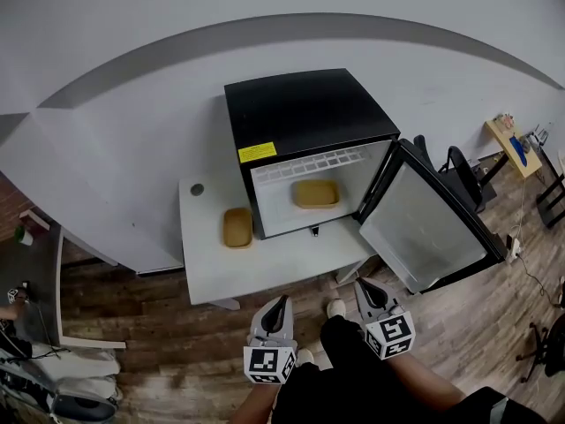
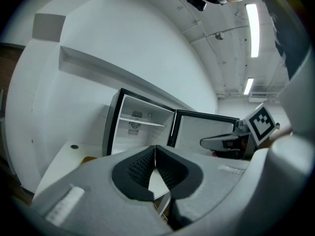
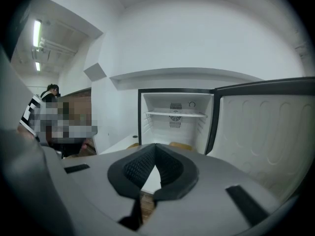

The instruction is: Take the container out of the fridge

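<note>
Two containers in sight, one inside the open fridge

Two tan trays show whole only in the head view. The container (image 1: 315,193) lies on the floor of the fridge (image 1: 309,113), under a white wire shelf (image 1: 318,162). The second container (image 1: 237,227) sits outside on the white bench (image 1: 265,272), just left of the fridge.

Hidden or cut off:
- In the left gripper view the gripper's own grey body covers the lower fridge interior, so the container inside is not seen. Only a tan sliver of the second container (image 2: 88,159) shows at the left.
- In the right gripper view just the top edges of the container (image 3: 181,145) and the second container (image 3: 132,145) peek over the gripper body.

Writing: a yellow label (image 1: 257,152) sits on the fridge's upper front edge, print too small to read. The marker cubes carry black-and-white squares only.

The door (image 1: 424,219) stands swung open to the right, white liner facing up.

The left gripper (image 1: 281,302) and right gripper (image 1: 362,286) are low in the head view over the wood floor, short of the bench edge and well apart from the fridge. Each gripper's own view shows its fingers pressed together at the tips with nothing between them.

Only the left gripper view shows the right gripper side-on (image 2: 221,141) and the ceiling strip lights (image 2: 252,28). Only the right gripper view shows a person (image 3: 44,117) at the left edge
</note>
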